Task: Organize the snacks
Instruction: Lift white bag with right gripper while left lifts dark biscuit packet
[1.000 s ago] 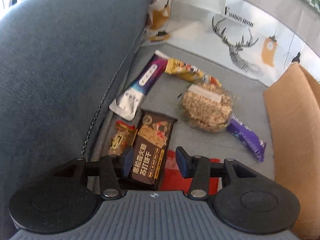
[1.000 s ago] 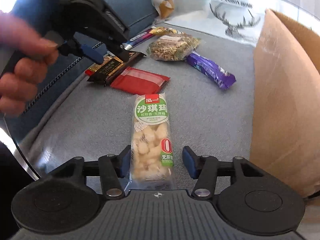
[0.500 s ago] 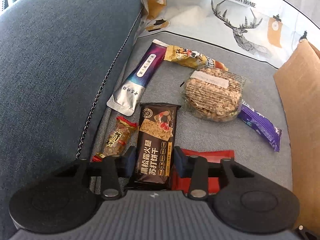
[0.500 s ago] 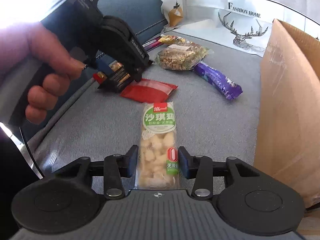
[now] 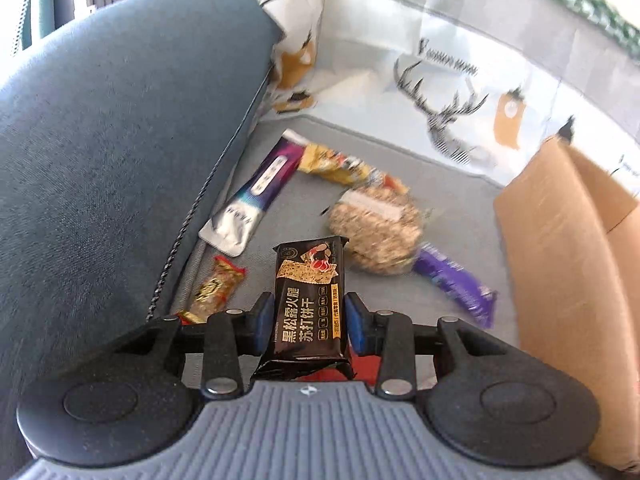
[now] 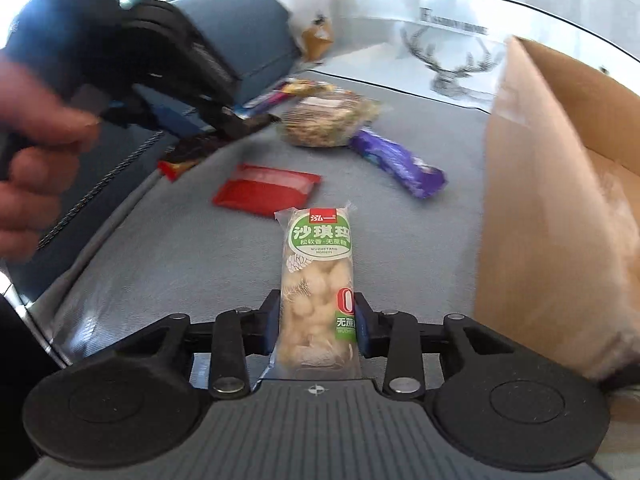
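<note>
Left wrist view has the left gripper (image 5: pixel 309 322) with its jaws, which have just been closing, pinched on a black cracker packet (image 5: pixel 308 300), the blue pads (image 5: pixel 264 320) pressing both long edges and the packet lifted clear of the grey sofa seat (image 5: pixel 400 300). Beyond it, along the seat's back edge by the blue backrest cushion (image 5: pixel 100 140), lie a small red-and-gold candy (image 5: pixel 214 290), a purple-and-silver sachet (image 5: pixel 256 192) and a yellow wrapper (image 5: pixel 340 166); a clear bag of oat crisps (image 5: pixel 376 232) and a purple bar (image 5: pixel 456 282) lie nearer the cardboard box (image 5: pixel 568 260) at the seat's right edge.

Right wrist view shows the right gripper (image 6: pixel 316 324), jaws likewise just closed in, clamped on the lower half of a sachima bar (image 6: pixel 318 280) in clear wrap with a green label. A red packet (image 6: pixel 266 188) lies flat mid-seat just past it. A person's hand (image 6: pixel 36 148) holds the left gripper (image 6: pixel 180 116) near the seat's left edge, blurred.
</note>
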`<state>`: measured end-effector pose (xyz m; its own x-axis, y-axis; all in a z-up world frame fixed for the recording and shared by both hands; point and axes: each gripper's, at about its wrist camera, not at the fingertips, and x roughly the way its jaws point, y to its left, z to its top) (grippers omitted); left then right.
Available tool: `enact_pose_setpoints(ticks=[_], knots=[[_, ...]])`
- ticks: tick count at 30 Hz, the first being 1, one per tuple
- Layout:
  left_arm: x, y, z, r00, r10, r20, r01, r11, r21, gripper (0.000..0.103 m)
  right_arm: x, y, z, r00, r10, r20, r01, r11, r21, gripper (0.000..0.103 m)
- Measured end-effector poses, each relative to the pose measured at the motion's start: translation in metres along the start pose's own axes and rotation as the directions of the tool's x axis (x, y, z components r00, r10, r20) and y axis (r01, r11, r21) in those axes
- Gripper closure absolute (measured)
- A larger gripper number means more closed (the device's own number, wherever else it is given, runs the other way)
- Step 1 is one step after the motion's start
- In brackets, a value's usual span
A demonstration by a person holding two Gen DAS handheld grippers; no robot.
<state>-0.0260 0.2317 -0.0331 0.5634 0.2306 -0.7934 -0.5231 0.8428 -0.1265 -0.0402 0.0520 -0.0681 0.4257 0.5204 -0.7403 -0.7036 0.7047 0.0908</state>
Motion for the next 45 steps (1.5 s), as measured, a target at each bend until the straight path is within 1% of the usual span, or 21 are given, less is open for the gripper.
enact_pose_setpoints(ticks=[3, 5, 9, 13, 16, 19, 22, 24, 29, 36, 41, 45], knots=[[-0.011, -0.006, -0.002, 0.999, -0.033, 0.025, 0.032, 0.999, 0.012, 0.061, -0.003, -0.004, -0.002, 1.000, -0.024, -0.009, 0.024, 0.999, 0.024, 0.066], [-0.014, -0.009, -0.006, 0.998, -0.056, 0.017, 0.056, 0.998, 0.021, 0.061, -0.007, -0.007, -0.004, 1.000, -0.029, -0.003, 0.029, 0.999, 0.038, 0.066], [-0.013, -0.014, -0.013, 0.992, -0.113, -0.048, 0.116, 0.991, 0.062, 0.061, -0.015, -0.011, -0.005, 1.000, -0.006, 0.018, 0.005, 0.999, 0.053, 0.066], [-0.002, -0.020, -0.019, 0.978, -0.147, -0.145, 0.162, 0.982, 0.097, 0.061, -0.018, -0.010, -0.006, 1.000, 0.017, 0.021, -0.017, 0.999, 0.033, 0.065], [0.009, -0.023, -0.023, 0.972, -0.130, -0.195, 0.155, 0.981, 0.117, 0.061, -0.014, -0.008, -0.007, 1.000, 0.013, 0.007, -0.013, 1.000, 0.022, 0.065], [0.016, -0.025, -0.026, 0.968, -0.102, -0.228, 0.134, 0.982, 0.130, 0.062, -0.009, -0.008, -0.005, 1.000, 0.016, -0.006, -0.016, 1.000, 0.026, 0.064], [0.022, -0.025, -0.028, 0.966, -0.091, -0.242, 0.125, 0.984, 0.129, 0.062, -0.004, -0.006, -0.004, 1.000, 0.014, -0.016, -0.013, 1.000, 0.023, 0.058], [0.024, -0.024, -0.028, 0.965, -0.087, -0.248, 0.121, 0.985, 0.126, 0.061, -0.001, -0.005, -0.004, 1.000, 0.013, -0.021, -0.012, 1.000, 0.019, 0.056], [0.030, -0.028, -0.025, 0.963, -0.089, -0.256, 0.123, 0.985, 0.120, 0.058, 0.005, -0.004, -0.004, 0.999, 0.010, -0.034, -0.010, 1.000, 0.014, 0.056], [0.031, -0.029, -0.023, 0.964, -0.090, -0.251, 0.121, 0.987, 0.108, 0.058, 0.006, -0.005, -0.004, 0.999, 0.009, -0.033, -0.009, 1.000, 0.014, 0.056], [0.031, -0.033, -0.024, 0.965, -0.084, -0.250, 0.118, 0.985, 0.128, 0.058, 0.005, -0.006, -0.006, 0.999, 0.009, -0.031, -0.009, 1.000, 0.009, 0.056], [0.031, -0.041, -0.026, 0.968, -0.063, -0.243, 0.106, 0.980, 0.168, 0.053, 0.004, -0.006, -0.006, 1.000, 0.008, -0.026, -0.008, 1.000, 0.014, 0.056]])
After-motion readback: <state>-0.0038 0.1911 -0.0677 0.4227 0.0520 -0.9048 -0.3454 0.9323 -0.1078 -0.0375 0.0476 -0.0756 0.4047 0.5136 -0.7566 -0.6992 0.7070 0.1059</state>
